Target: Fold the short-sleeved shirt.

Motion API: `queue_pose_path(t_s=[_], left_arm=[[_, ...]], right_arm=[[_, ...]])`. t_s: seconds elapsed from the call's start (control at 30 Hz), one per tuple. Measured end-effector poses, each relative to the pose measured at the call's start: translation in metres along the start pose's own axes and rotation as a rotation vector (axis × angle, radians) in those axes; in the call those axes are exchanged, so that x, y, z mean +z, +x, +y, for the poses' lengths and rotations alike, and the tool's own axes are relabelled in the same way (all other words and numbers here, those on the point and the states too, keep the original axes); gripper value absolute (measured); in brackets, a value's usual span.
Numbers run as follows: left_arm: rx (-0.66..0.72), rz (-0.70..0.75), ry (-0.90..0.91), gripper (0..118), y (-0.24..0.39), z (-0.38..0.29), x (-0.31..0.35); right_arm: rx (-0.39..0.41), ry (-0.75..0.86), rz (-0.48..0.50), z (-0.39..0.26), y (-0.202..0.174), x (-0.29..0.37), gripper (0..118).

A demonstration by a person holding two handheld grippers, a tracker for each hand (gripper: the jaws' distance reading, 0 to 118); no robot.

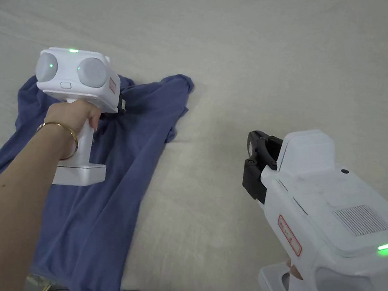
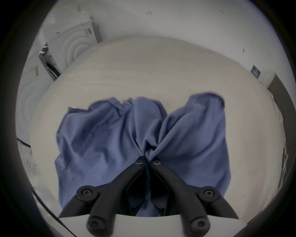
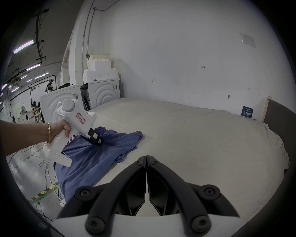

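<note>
Left gripper [image 2: 147, 160] clamped on blue shirt [image 2: 99, 137] (near the collar).
Right gripper [image 3: 146, 158] clenched empty, above the bare bed [image 3: 192, 136], well apart from the cloth.

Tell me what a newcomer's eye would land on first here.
The blue shirt, rumpled at the near-left edge of the pale bed, its hem hanging over the side. The left hand-held gripper is pinching a bunch of its cloth. The right hand-held gripper is shut on nothing above bare bed, right of the shirt.
</note>
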State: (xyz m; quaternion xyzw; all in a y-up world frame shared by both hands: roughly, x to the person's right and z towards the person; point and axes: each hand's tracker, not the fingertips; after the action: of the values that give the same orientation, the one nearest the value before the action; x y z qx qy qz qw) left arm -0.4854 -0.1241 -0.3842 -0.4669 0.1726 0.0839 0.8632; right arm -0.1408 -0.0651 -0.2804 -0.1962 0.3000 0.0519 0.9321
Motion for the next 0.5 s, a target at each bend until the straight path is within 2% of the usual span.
queue_pose_path(t_s=[0.1,0.3,0.5], left_arm=[[0.048,0.014,0.099,0,-0.003,-0.01,0.034],[0.006,0.068,0.233,0,-0.004,-0.024,0.112],[0.041,0.064,0.316,0,-0.02,-0.019,0.189]], right_arm=[[0.0,0.028,-0.006,0.007,-0.001,0.013,0],[0.007,0.084,-0.011,0.002,-0.003,0.022,0],[0.012,0.131,-0.015,0.003,-0.006,0.039,0]])
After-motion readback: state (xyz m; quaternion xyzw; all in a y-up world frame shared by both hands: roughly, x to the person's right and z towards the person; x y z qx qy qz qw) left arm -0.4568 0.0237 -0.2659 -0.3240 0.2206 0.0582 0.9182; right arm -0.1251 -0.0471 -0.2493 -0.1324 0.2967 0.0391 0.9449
